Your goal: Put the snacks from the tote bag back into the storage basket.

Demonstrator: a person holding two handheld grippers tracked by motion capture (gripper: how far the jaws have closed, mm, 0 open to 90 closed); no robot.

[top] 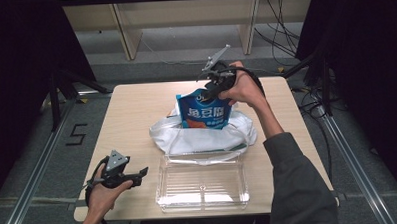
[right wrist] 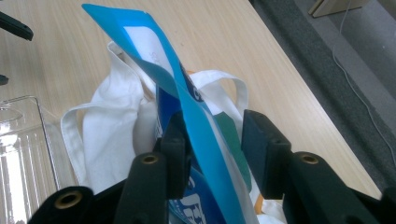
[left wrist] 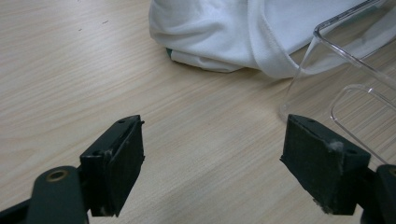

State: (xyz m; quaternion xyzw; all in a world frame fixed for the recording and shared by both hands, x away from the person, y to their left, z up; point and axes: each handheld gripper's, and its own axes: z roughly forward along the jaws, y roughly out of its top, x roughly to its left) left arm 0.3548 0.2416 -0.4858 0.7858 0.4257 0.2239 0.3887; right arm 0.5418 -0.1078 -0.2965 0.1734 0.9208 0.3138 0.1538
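A blue snack pouch (top: 204, 112) stands upright, its lower part in the mouth of a white cloth tote bag (top: 202, 137) at the table's middle. My right gripper (top: 206, 93) comes down on the pouch's top right corner. In the right gripper view the pouch's top edge (right wrist: 187, 107) runs between the jaws of the right gripper (right wrist: 212, 149). The left pad touches it and the right pad stands a little clear, so the gripper is open. My left gripper (top: 140, 175) rests open near the table's front left, with bare tabletop between the jaws of the left gripper (left wrist: 212, 158).
A clear plastic box (top: 201, 184) lies in front of the tote, near the table's front edge, and its corner (left wrist: 345, 60) is just right of my left gripper. The tote's folds (left wrist: 219, 32) lie ahead of it. Shelving and cables stand beyond the table.
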